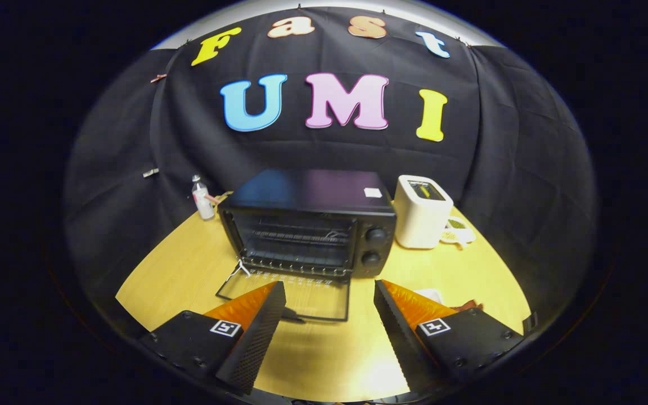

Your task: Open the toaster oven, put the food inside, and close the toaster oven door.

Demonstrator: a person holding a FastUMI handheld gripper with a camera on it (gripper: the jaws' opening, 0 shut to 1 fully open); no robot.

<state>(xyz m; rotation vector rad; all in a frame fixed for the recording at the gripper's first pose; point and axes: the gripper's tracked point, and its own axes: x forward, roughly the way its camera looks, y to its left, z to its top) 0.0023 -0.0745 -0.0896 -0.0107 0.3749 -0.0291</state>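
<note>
The oven [307, 225] is seen on the counter [178, 264] with its door [284, 298] already lowered flat. The gripper [329, 315] is held wide open, with nothing between the jaws. Food is judged next; something beside the right jaw cannot be identified.
</note>
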